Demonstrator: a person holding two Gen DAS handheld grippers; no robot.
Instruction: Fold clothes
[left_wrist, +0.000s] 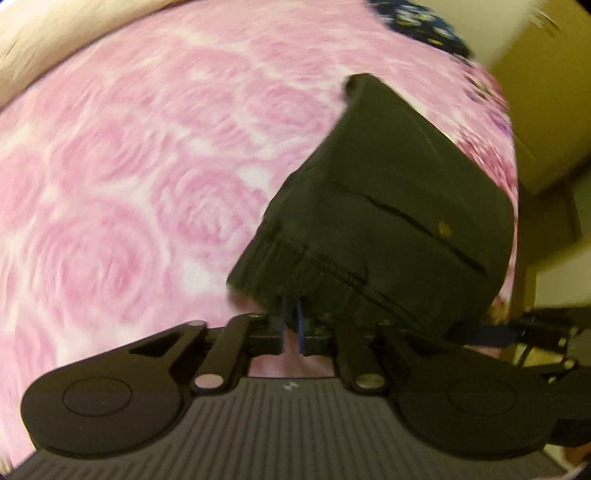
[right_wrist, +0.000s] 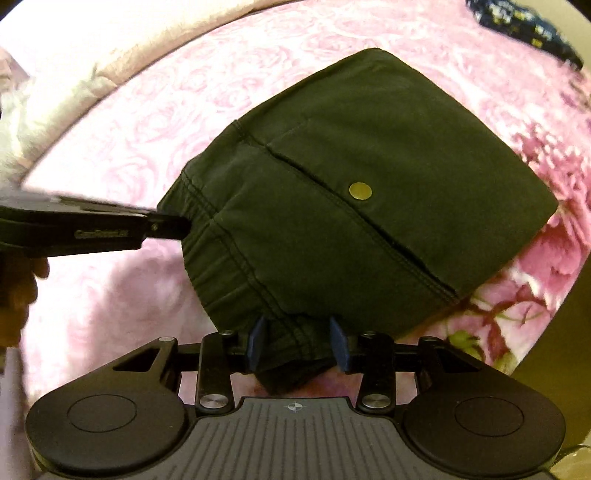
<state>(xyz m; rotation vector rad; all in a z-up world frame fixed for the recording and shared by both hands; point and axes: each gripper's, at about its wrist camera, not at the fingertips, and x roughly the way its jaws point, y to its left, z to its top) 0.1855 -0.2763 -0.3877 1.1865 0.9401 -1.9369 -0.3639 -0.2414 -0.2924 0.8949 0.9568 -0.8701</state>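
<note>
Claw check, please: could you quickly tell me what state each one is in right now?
Left claw: closed on the waistband edge of the folded dark green fabric garment.
Right claw: partly open, its pads either side of the same garment's waistband; grip cannot be told.

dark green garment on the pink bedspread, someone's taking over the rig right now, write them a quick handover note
Left gripper: jaws nearly shut, pinching the elastic waistband edge of the dark green garment.
Right gripper: jaws part open with a bunched waistband corner between the pads; they do not look pressed on it.
Garment: lies on the pink rose bedspread, already in a compact fold, pocket seam and brass snap facing up.
A dark blue patterned cloth lies at the bed's far edge.
Left: set the fold down, release, smooth it.
</note>
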